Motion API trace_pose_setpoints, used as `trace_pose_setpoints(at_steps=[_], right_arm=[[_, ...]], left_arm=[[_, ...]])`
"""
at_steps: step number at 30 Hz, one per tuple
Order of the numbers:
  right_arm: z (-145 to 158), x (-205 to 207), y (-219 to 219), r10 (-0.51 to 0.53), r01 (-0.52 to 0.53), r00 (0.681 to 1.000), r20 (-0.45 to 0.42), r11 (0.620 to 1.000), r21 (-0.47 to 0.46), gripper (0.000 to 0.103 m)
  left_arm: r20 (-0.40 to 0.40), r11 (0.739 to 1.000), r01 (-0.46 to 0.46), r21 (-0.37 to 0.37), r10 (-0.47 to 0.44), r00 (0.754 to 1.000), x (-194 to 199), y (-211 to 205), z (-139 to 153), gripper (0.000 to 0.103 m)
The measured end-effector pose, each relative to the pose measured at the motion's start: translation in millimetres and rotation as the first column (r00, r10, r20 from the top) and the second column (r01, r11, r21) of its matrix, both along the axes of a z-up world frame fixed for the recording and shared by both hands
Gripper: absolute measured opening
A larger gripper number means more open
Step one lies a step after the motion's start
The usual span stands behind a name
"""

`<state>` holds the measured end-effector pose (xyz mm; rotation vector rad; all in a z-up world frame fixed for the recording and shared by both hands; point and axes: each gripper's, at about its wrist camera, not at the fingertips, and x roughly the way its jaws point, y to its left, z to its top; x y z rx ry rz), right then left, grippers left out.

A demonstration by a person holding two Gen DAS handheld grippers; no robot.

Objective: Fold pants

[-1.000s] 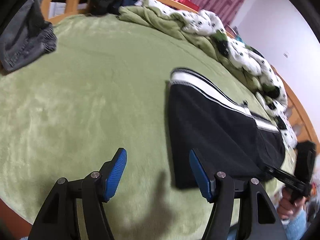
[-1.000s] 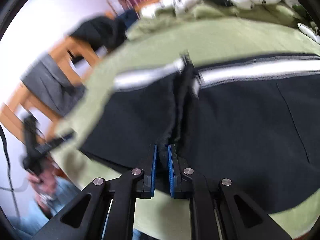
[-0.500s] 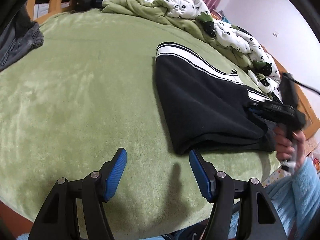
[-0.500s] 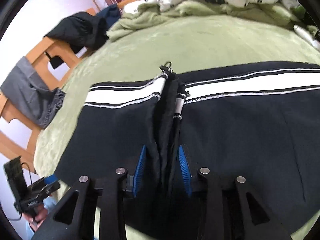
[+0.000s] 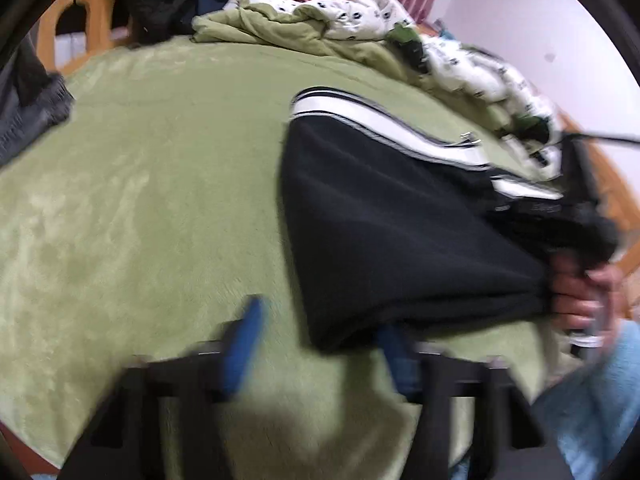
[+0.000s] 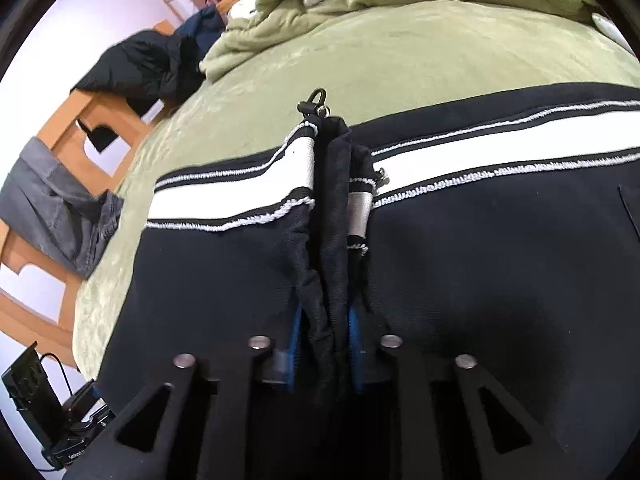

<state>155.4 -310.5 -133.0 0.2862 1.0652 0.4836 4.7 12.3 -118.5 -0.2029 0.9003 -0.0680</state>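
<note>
Black pants (image 5: 384,216) with a white side stripe lie folded on the green bed blanket (image 5: 160,168). My left gripper (image 5: 316,344) is open and blurred, its fingers straddling the near corner of the folded pants. In the right wrist view the pants (image 6: 480,248) fill the frame. My right gripper (image 6: 324,340) has its blue pads partly apart around a bunched ridge of black fabric (image 6: 332,240) that stands between them. The right gripper also shows in the left wrist view at the pants' far end, held by a hand (image 5: 576,288).
A rumpled green and white dotted duvet (image 5: 360,28) lies along the far side of the bed. Dark clothes (image 6: 148,68) and grey trousers (image 6: 56,208) hang on the wooden bed frame (image 6: 92,120). The bed edge is close under both grippers.
My left gripper has moved forward to the pants' near corner. My right gripper's pads have gone from shut on the fabric to partly apart, with the fabric still between them.
</note>
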Motion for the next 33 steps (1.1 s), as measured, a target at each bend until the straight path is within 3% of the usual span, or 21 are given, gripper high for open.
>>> trace_pose_setpoints(at_steps=[2, 5, 8, 10, 12, 14, 16, 20, 23, 28, 33], right_arm=[[5.7, -2.5, -2.4, -0.001, 0.001, 1.000, 0.014, 1.000, 0.005, 0.013], [31.0, -8.1, -15.0, -0.017, 0.011, 0.997, 0.074, 0.996, 0.091, 0.011], [59.3, -17.0, -33.7, -0.028, 0.011, 0.983, 0.182, 0.995, 0.095, 0.011], [59.4, -14.1, -48.3, -0.055, 0.036, 0.984, 0.172, 0.993, 0.115, 0.011], [44.4, -7.4, -47.9, -0.052, 0.044, 0.989, 0.141, 0.997, 0.058, 0.011], [17.0, 1.6, -33.9, -0.012, 0.019, 0.995, 0.094, 0.997, -0.077, 0.013], [2.1, 0.4, -31.4, -0.017, 0.026, 0.996, 0.087, 0.994, -0.104, 0.016], [17.8, -14.9, -40.1, -0.030, 0.040, 0.995, 0.092, 0.994, -0.104, 0.018], [38.1, -41.5, -46.0, -0.023, 0.045, 0.987, 0.157, 0.989, -0.139, 0.018], [64.9, -89.9, -43.9, 0.017, 0.021, 0.961, 0.275, 0.991, -0.133, 0.018], [42.5, -109.4, -30.4, 0.095, -0.043, 0.967, 0.235, 0.975, -0.218, 0.019]], left_arm=[[0.020, 1.000, 0.002, 0.019, -0.002, 1.000, -1.4, -5.3, 4.3, 0.011], [0.055, 1.000, 0.008, 0.028, -0.010, 0.998, -9.0, -9.5, 10.5, 0.011], [0.048, 0.998, 0.047, 0.051, -0.049, 0.998, -10.6, -20.9, 10.0, 0.017], [0.046, 0.996, 0.053, 0.068, -0.057, 0.997, -10.8, -28.0, 10.4, 0.019], [0.029, 0.994, 0.063, 0.094, -0.066, 0.997, -9.1, -32.6, 9.7, 0.023], [-0.010, 0.990, 0.074, 0.117, -0.074, 0.997, -9.8, -33.3, 9.4, 0.025], [-0.049, 0.990, 0.096, 0.100, -0.092, 0.995, -14.6, -28.4, 12.1, 0.026], [-0.042, 0.992, 0.118, 0.047, -0.116, 0.992, -34.7, -13.9, 22.9, 0.026], [-0.007, 0.995, 0.101, 0.007, -0.101, 0.995, -40.1, -10.0, 35.7, 0.026], [0.022, 0.992, 0.123, -0.014, -0.122, 0.992, -3.6, -26.4, 54.3, 0.026], [-0.073, 0.992, 0.122, -0.002, -0.122, 0.990, 16.6, -41.4, 25.4, 0.029]])
